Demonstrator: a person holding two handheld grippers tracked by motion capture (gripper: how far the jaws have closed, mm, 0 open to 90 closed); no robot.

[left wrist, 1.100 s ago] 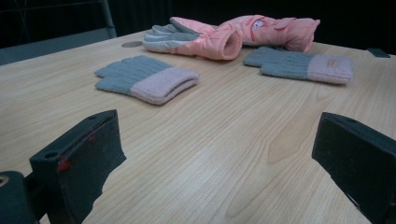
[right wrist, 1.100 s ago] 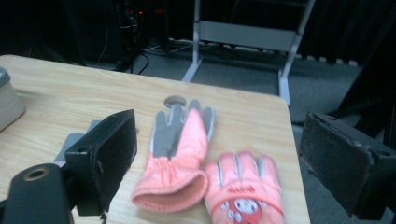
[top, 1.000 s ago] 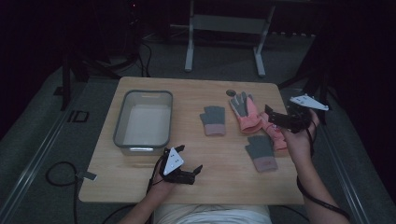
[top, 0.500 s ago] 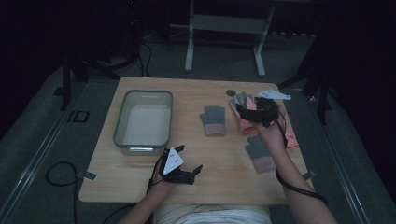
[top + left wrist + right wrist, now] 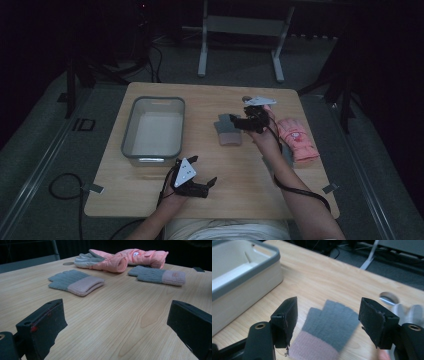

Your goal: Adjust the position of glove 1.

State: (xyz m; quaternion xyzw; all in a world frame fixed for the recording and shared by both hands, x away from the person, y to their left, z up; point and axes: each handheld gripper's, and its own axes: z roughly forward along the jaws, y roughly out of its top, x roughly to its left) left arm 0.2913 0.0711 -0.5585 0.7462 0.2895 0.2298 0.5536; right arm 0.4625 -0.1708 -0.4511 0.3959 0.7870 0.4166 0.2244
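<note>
The right gripper (image 5: 239, 121) hangs over a grey knitted glove (image 5: 228, 130) with a pink cuff, lying flat on the wooden table (image 5: 150, 190) between the grey-rimmed tub (image 5: 131, 131) and a pink padded glove (image 5: 297, 138). Its jaws have just been closing but stand apart, the glove showing between them in the right gripper view, untouched as far as I can tell. The glove's length runs across the table's depth: fingers towards the far edge, cuff towards the person. The left gripper (image 5: 205, 186) rests near the front edge, jaws wide apart with bare wood between them.
</note>
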